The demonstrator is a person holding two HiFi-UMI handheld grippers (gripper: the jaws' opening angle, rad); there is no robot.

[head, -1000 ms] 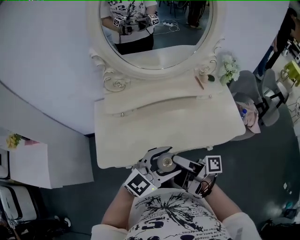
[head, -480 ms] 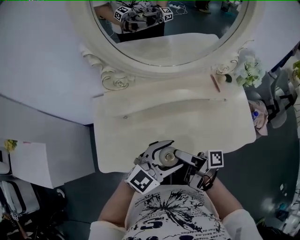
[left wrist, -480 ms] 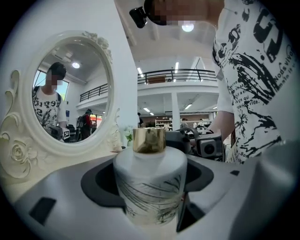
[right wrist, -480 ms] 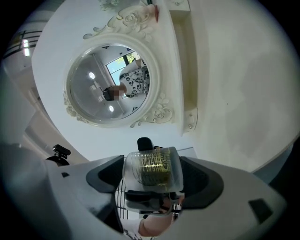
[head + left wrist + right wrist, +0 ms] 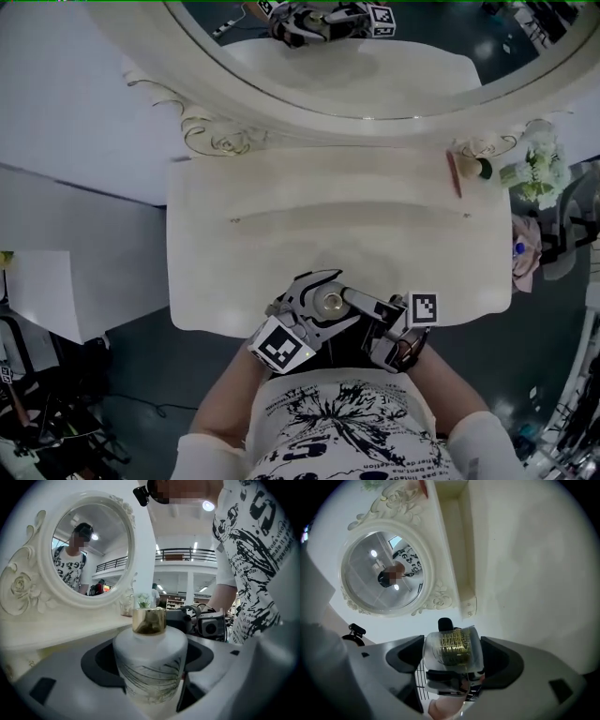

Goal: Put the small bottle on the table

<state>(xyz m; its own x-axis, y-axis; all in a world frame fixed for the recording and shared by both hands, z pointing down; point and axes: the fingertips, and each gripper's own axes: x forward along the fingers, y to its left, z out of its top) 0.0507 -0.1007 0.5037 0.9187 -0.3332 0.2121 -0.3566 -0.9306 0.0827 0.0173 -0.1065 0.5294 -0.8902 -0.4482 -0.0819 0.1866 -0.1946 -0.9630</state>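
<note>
A white bottle (image 5: 150, 658) with a gold cap stands upright between the jaws of my left gripper (image 5: 323, 302), which is shut on it. In the head view the white bottle (image 5: 329, 301) hangs over the front edge of the white dressing table (image 5: 281, 244). My right gripper (image 5: 452, 660) is shut on a small clear bottle (image 5: 452, 646) with a gold pattern inside and a dark top. In the head view the right gripper (image 5: 364, 309) sits right beside the left one, close to my body. The small clear bottle is hard to make out there.
An oval mirror (image 5: 375, 75) in a carved white frame rises at the table's back. A reddish stick (image 5: 455, 173) and white flowers (image 5: 536, 173) lie at the back right corner. A raised shelf (image 5: 347, 211) runs across the table's rear. Dark floor surrounds the table.
The head view has shifted, so the table now sits lower and nearer. Both grippers, still shut and side by side, have come forward from below the front edge to over it.
</note>
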